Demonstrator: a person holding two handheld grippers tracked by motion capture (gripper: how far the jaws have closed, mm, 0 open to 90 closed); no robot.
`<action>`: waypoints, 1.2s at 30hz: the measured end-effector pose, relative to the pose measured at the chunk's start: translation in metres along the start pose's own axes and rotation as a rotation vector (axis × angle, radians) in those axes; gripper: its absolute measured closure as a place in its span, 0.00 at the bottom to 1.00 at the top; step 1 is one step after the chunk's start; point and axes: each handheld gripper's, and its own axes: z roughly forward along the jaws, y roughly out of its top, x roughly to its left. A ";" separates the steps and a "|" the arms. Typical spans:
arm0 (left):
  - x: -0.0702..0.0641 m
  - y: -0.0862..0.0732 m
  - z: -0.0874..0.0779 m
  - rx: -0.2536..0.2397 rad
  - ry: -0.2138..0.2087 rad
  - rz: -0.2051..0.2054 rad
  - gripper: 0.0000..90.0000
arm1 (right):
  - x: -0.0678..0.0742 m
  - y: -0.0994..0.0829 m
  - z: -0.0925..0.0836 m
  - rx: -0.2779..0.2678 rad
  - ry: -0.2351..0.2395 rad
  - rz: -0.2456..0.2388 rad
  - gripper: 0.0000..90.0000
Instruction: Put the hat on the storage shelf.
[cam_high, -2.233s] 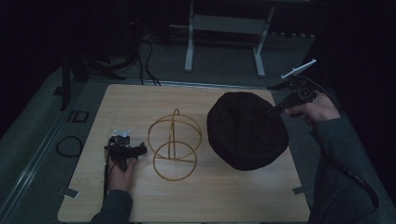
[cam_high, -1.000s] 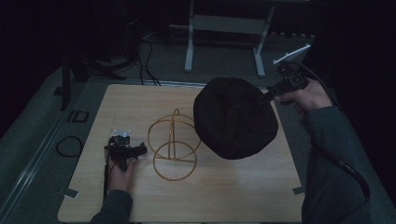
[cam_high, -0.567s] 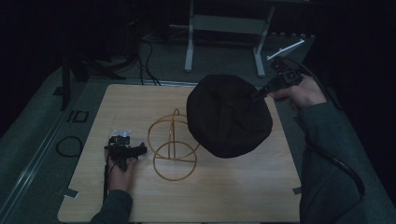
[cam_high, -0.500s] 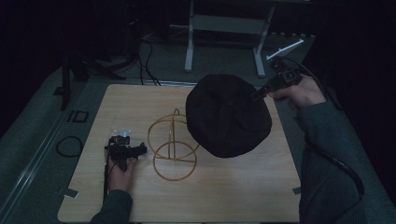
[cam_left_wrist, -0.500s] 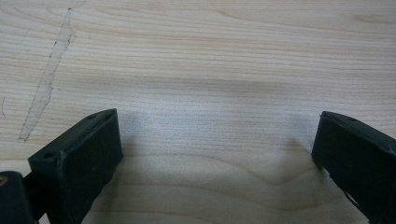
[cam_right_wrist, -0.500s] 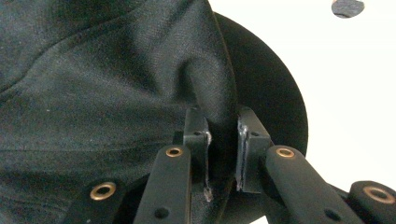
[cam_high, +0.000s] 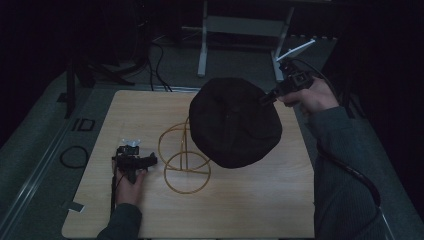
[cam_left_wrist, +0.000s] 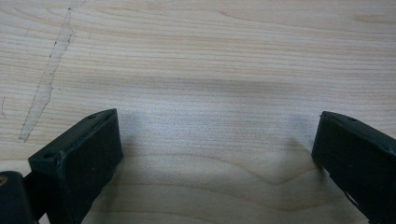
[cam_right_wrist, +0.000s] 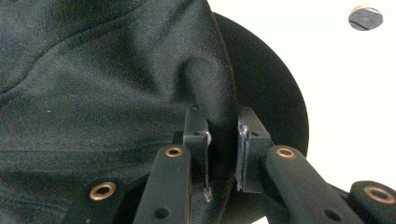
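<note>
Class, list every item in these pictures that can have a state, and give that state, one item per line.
Black hat: lifted off the table, pinched at its edge by the right gripper, hanging partly over the wire stand.
Wire stand: upright on the table, nothing on it yet.
Right gripper: shut on a fold of the hat.
Left gripper: open, nothing between its jaws, low over the wooden table.

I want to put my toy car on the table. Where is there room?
The near right part of the table is bare, below the black hat. The far left corner, behind the wire stand, is bare too. The middle is crowded: the right gripper holds the hat over the stand, and the left gripper rests beside it.
</note>
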 end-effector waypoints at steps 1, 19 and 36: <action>0.000 0.000 0.000 -0.001 0.000 -0.001 0.01 | 0.001 0.001 0.001 0.000 0.000 -0.003 0.86; 0.000 0.000 0.000 -0.003 -0.001 -0.006 0.01 | 0.025 0.019 0.020 0.014 0.019 -0.047 0.86; -0.001 0.000 0.000 -0.006 -0.001 -0.009 0.01 | 0.042 0.029 0.036 0.027 0.033 -0.076 0.86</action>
